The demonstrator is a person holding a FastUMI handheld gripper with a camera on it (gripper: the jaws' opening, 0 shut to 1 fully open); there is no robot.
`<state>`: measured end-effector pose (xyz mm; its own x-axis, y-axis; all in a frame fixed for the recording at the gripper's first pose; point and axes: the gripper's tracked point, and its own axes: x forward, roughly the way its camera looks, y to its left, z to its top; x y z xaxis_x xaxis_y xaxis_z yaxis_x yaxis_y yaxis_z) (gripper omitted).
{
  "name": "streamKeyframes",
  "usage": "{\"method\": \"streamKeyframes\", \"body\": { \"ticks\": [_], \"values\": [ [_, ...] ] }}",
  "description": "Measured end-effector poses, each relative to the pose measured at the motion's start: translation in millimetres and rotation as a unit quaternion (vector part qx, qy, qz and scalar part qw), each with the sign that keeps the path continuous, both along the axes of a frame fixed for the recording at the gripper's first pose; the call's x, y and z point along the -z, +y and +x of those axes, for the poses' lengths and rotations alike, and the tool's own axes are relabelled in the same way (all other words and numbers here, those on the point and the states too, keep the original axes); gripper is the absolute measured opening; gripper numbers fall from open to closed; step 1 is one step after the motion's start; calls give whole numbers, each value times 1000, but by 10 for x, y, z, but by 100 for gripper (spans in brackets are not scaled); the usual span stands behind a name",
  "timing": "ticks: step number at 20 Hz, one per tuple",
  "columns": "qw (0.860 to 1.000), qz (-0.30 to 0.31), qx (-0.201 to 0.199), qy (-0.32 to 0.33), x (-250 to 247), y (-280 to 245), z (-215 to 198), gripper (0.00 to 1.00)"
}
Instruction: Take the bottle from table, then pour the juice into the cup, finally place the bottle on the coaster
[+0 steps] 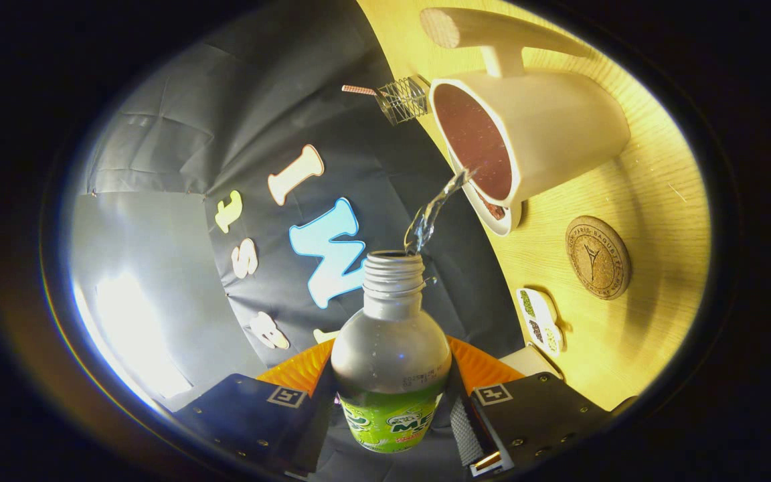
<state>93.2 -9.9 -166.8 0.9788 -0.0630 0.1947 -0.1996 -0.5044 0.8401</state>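
My gripper (pixel 391 412) is shut on a clear bottle (pixel 391 355) with a green label, held between the fingers and tilted hard, so the table (pixel 653 335) stands rotated in the view. The bottle's cap is off, and its open threaded neck (pixel 393 271) points toward a white cup (pixel 533 137) with a dark inside. A clear stream of liquid (pixel 434 213) runs from the neck into the cup's mouth. The cup stands on a white saucer (pixel 500 217). A round cork coaster (pixel 597 258) lies on the wooden table beside the cup, beyond my fingers.
A wooden handle-like piece (pixel 492 30) sticks out past the cup. A small wire spring object (pixel 404 99) with a pink stick sits at the table's edge by the cup. A small white patterned item (pixel 539 320) lies near the coaster.
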Motion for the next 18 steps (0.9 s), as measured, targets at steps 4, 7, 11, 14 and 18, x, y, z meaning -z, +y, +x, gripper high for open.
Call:
{"method": "streamKeyframes", "body": {
  "ticks": [4, 7, 11, 14, 18],
  "values": [
    [1000, 25, 9, -5, -66, -63, -4, 75],
    [999, 36, 18, -8, -61, -98, -14, 76],
    [998, 61, 30, -10, -95, -195, 1, 75],
    [996, 79, 36, -9, -119, -319, 35, 75],
    [994, 100, 40, -2, -69, -344, 52, 75]
  ]
}}
